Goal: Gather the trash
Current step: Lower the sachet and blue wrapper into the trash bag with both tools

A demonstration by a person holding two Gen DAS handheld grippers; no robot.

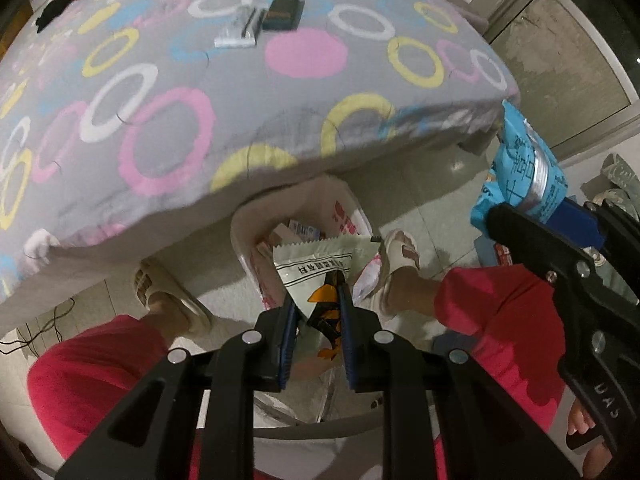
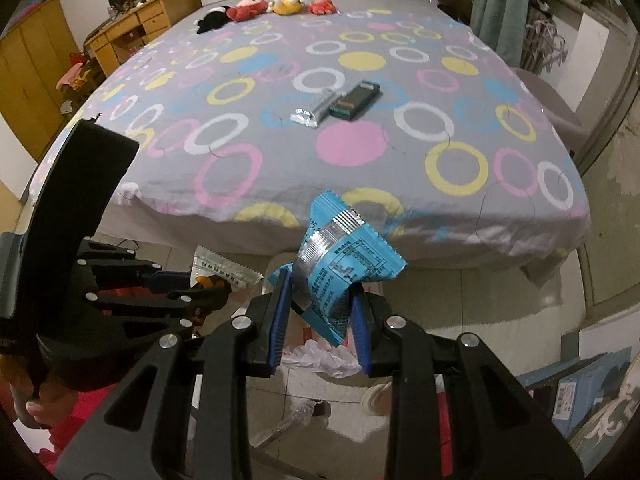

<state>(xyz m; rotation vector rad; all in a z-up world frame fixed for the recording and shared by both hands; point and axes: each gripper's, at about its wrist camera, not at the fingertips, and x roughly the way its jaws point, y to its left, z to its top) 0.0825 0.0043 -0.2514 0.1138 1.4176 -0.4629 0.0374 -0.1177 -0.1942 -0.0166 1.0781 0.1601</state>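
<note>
Left gripper: clamped on a pale wrapper by its lower corner, above the lined bin. Right gripper: clamped on a blue wrapper at mid-crumple, near the bed edge. Both likely light, limp, slick film; pinch a fold or seam. On the bed, far: silver wrapper, dark box.

Bin mouth unobstructed below bed edge
</note>
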